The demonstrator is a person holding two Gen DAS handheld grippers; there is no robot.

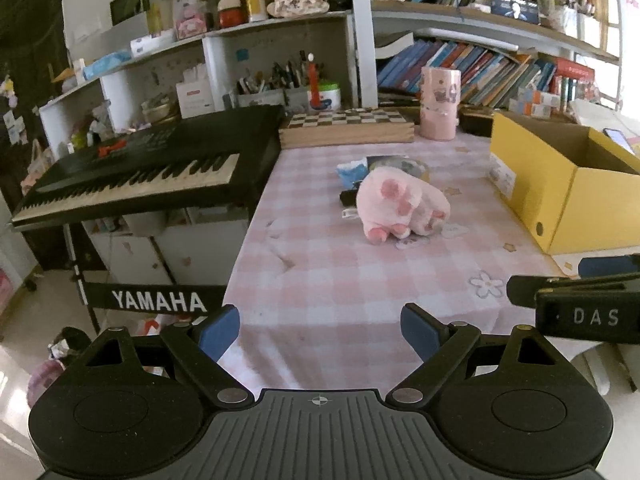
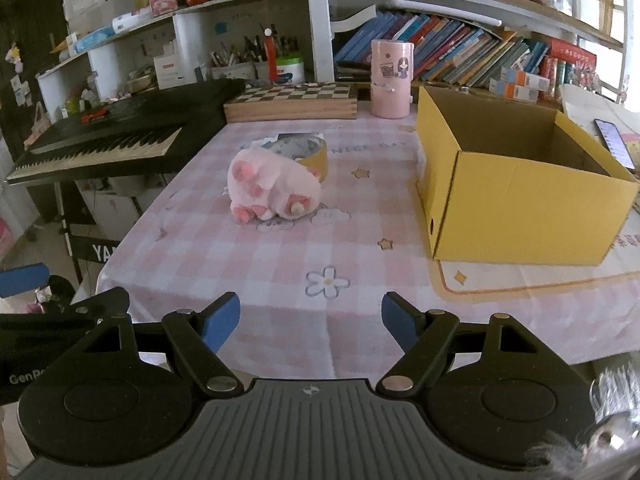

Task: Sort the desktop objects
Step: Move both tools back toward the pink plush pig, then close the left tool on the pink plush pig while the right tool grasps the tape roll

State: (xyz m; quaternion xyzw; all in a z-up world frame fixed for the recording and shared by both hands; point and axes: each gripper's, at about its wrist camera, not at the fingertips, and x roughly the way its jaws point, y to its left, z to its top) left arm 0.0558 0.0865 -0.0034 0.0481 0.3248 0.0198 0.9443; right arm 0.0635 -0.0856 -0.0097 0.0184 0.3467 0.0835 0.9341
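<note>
A cluttered study greets us — bookshelves behind, a black keyboard [image 1: 132,176] off the left edge, and a pink checked tablecloth [image 2: 280,264] spread over the desk. Near the middle of the cloth lies the pink plush toy [image 2: 272,186], tipped on its side with its paws facing us; its long axis runs roughly left to right across the table, the tail end toward the yellow box [image 2: 520,204]. Just behind it, touching or nearly so, we spot a roll of tape [image 2: 308,152]. The box stands open-topped well apart on the right, and we'd judge it's the bin for the sorting. Our left gripper [image 1: 320,330] hangs over the near edge, jaws spread wide with nothing between them. The right gripper [image 2: 310,322] does the same — jaws apart, empty — both of them well short of the toy.
</note>
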